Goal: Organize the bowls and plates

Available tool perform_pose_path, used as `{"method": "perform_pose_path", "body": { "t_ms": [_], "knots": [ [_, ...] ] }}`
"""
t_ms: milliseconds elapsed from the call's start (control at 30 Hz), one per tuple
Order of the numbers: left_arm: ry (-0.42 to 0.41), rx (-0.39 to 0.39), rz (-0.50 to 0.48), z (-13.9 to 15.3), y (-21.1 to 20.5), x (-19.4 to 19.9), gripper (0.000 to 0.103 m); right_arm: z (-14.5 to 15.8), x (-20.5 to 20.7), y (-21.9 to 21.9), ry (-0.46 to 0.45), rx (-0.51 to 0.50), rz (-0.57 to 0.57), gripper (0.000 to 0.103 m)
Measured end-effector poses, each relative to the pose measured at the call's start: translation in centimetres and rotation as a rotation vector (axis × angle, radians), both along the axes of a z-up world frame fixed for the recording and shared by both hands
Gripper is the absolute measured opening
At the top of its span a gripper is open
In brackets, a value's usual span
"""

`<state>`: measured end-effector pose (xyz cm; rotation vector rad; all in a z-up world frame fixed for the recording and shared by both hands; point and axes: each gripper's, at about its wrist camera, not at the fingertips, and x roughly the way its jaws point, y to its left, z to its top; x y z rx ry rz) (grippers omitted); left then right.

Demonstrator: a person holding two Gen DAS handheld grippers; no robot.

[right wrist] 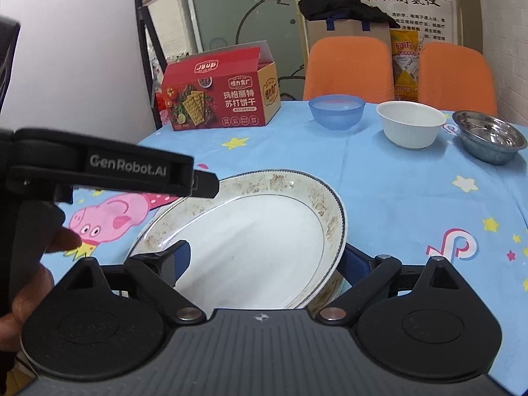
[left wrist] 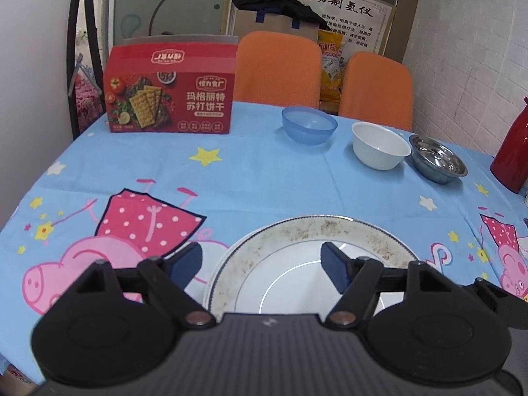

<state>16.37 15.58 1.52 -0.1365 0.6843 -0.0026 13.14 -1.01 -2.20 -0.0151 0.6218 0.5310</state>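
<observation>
A white plate [left wrist: 297,231] with a worn brown-patterned rim lies near the table's front edge, on top of a second plate [left wrist: 214,270] whose edge shows at its left. My left gripper [left wrist: 260,260] is open above the top plate's near left part, and its pads touch nothing. In the right wrist view the top plate [right wrist: 264,217] sits tilted, right rim higher. My right gripper [right wrist: 267,260] stands wide: its left finger is over the plate's face and its right finger is under the raised rim. At the back right stand a blue bowl [left wrist: 308,125], a white bowl [left wrist: 379,145] and a steel bowl [left wrist: 437,161], all upright.
A red cracker box [left wrist: 171,99] stands at the back left of the blue cartoon tablecloth [left wrist: 264,178]. A red flask [left wrist: 513,151] is at the right edge. Two orange chairs [left wrist: 279,66] stand behind the table. A hand [right wrist: 33,280] holds the strapped left gripper handle [right wrist: 125,168].
</observation>
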Motion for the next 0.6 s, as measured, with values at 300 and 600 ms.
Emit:
{"method": "perform_pose_path", "body": {
  "t_ms": [300, 600],
  "knots": [
    [0.006, -0.002, -0.002, 0.1, -0.5, 0.4, 0.072, 1.2, 0.2, -2.3, -0.038, 0.086, -0.052, 0.103],
    [0.001, 0.016, -0.028, 0.3, -2.0, 0.7, 0.072, 0.9, 0.5, -3.5, -0.036, 0.095, -0.063, 0.103]
  ]
}}
